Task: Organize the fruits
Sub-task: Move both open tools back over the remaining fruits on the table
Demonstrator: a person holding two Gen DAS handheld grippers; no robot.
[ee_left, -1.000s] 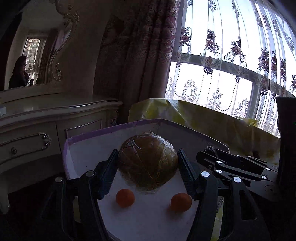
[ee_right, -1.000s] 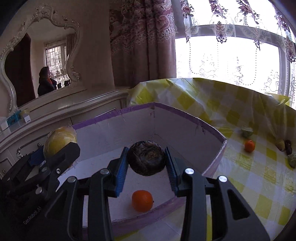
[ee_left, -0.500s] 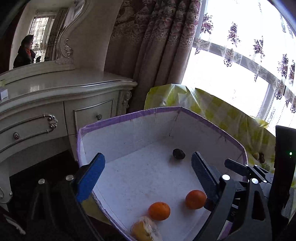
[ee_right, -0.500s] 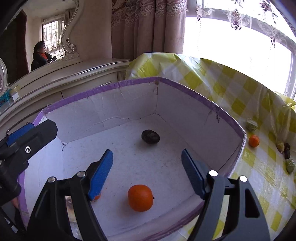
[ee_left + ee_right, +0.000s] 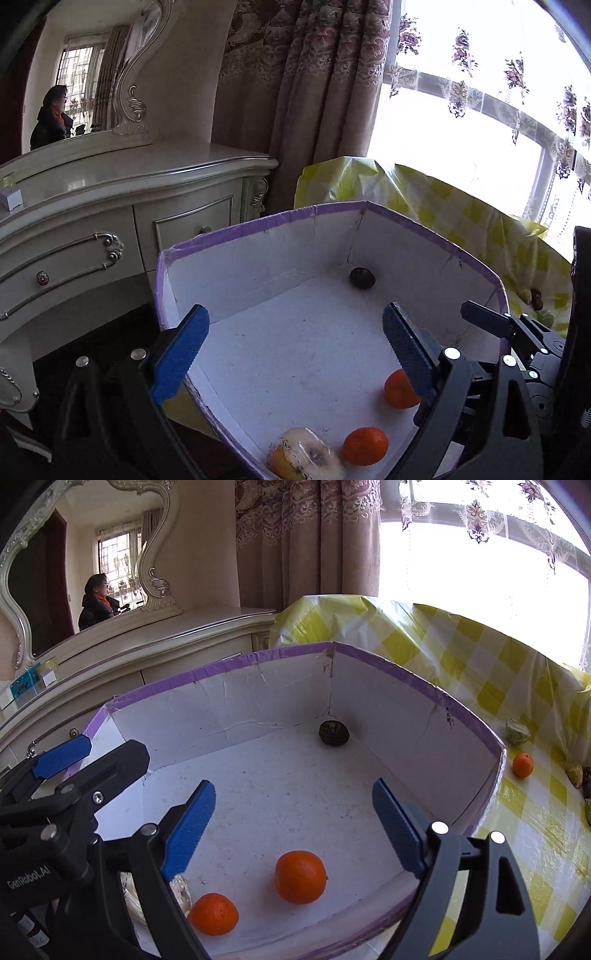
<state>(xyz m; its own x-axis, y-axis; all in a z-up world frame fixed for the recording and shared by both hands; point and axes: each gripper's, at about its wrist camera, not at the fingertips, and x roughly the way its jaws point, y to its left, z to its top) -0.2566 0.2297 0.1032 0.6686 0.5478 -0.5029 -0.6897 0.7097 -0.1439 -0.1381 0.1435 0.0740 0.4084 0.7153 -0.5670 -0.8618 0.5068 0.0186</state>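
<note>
A white box with a purple rim (image 5: 258,225) (image 5: 388,664) holds two oranges (image 5: 365,445) (image 5: 300,876), a yellow wrapped fruit (image 5: 304,458) at its near edge and a dark round fruit (image 5: 362,277) (image 5: 333,732) in the far corner. My left gripper (image 5: 295,343) is open and empty above the box. My right gripper (image 5: 293,816) is open and empty above the box, right of the left one (image 5: 61,757). More fruit lies on the yellow checked cloth: an orange (image 5: 522,764) and a green fruit (image 5: 517,732).
A cream dresser (image 5: 110,206) with a mirror stands left of the box. Curtains (image 5: 306,92) and a bright window are behind. Small fruits (image 5: 532,295) lie on the cloth at the far right edge (image 5: 578,773).
Both grippers have opened and let go: the yellow wrapped fruit and the dark fruit now lie in the box. Both grippers have pulled back and up.
</note>
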